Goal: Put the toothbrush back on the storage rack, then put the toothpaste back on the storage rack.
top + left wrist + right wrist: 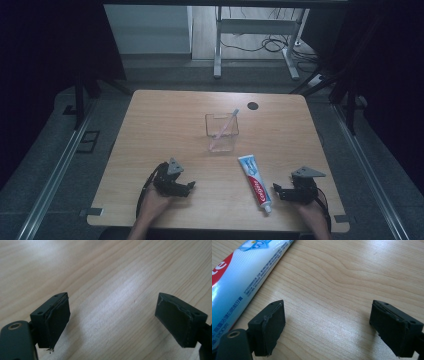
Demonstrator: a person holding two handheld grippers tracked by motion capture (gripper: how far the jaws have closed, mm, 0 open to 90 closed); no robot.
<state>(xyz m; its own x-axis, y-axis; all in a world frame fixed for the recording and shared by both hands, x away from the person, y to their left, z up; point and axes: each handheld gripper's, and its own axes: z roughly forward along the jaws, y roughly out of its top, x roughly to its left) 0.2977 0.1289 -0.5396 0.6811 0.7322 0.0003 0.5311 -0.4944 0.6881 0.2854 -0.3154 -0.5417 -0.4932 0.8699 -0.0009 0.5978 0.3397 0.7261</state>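
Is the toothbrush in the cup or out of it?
In. The toothbrush leans tilted inside the clear cup, its top poking above the rim.

A small black disc (pixel 253 105) is lying near the far edge of the wooden desk (pixel 165 125), toward its right corner. Beyond that edge a white metal frame (pixel 218 50) is standing on the floor, with dark cables (pixel 272 44) trailing between its legs.
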